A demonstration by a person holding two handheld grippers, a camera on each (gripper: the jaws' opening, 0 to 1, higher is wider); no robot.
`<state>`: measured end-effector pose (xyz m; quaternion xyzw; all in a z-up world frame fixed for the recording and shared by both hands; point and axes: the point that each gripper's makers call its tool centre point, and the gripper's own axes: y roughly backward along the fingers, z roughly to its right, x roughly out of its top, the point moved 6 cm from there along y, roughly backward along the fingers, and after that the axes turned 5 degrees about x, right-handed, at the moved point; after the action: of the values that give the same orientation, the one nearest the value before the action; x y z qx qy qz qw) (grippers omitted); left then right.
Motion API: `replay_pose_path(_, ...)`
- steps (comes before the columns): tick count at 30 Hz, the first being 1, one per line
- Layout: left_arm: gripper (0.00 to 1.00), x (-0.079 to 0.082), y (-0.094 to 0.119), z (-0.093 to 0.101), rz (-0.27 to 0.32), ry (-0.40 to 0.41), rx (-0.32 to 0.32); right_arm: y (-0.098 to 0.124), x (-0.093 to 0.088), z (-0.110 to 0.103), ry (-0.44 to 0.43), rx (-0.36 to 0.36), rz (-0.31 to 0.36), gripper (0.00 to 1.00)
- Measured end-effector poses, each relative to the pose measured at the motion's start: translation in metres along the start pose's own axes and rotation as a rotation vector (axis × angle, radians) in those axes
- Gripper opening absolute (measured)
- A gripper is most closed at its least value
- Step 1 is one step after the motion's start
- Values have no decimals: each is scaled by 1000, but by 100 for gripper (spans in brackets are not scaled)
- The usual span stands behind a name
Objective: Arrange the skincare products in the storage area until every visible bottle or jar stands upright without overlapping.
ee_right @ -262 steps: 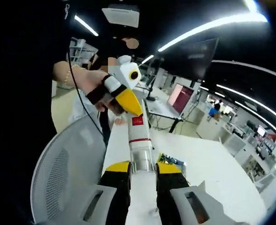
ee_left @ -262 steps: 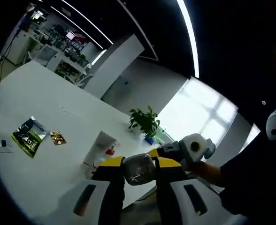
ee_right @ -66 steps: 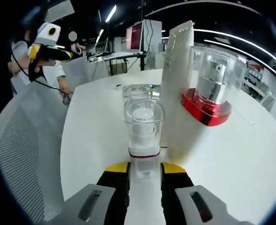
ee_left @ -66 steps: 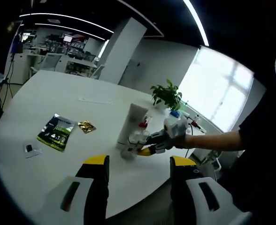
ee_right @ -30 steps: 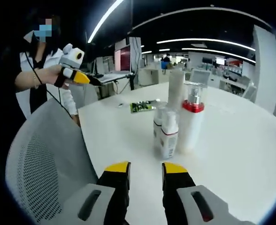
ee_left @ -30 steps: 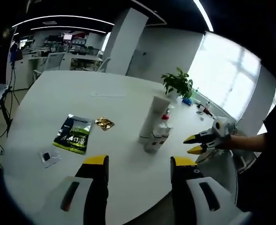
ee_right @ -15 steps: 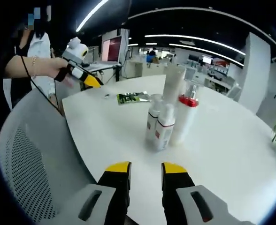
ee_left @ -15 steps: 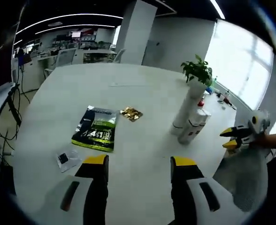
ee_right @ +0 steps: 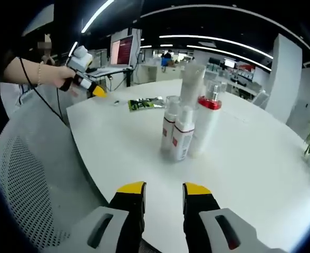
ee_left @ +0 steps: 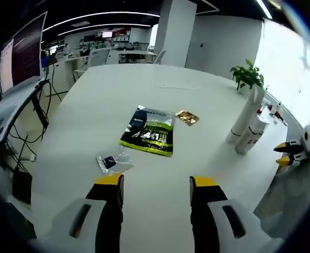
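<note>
1. Both tongs hold nothing: left gripper [ee_left: 154,184] and right gripper [ee_right: 163,188] have jaws apart above the white table [ee_right: 260,158].
2. Four skincare bottles [ee_right: 189,126] stand upright, clustered together on it.
3. Green packet [ee_left: 149,137] lies flat, well apart.

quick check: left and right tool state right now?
Left tool: open, holding nothing.
Right tool: open, holding nothing.
</note>
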<state>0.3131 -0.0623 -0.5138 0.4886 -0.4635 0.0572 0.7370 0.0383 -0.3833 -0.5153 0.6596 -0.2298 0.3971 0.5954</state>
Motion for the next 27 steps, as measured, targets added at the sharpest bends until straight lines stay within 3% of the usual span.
replay_pose_path(6, 43, 4, -10, -6, -7, 6, 29, -1, -3, 2, -26, 7, -6, 22)
replay_pose_path(10, 43, 9, -30, -30, -20, 50, 63, -3, -8, 1, -37, 14, -19, 23)
replay_pose_path(25, 44, 16, -58, -29, -97, -1, 96, -5, -11, 0, -59, 33, -46, 23)
replay_pose_path(27, 44, 23, -67, -30, -93, -13, 84, -6, -11, 1, -63, 33, -52, 23)
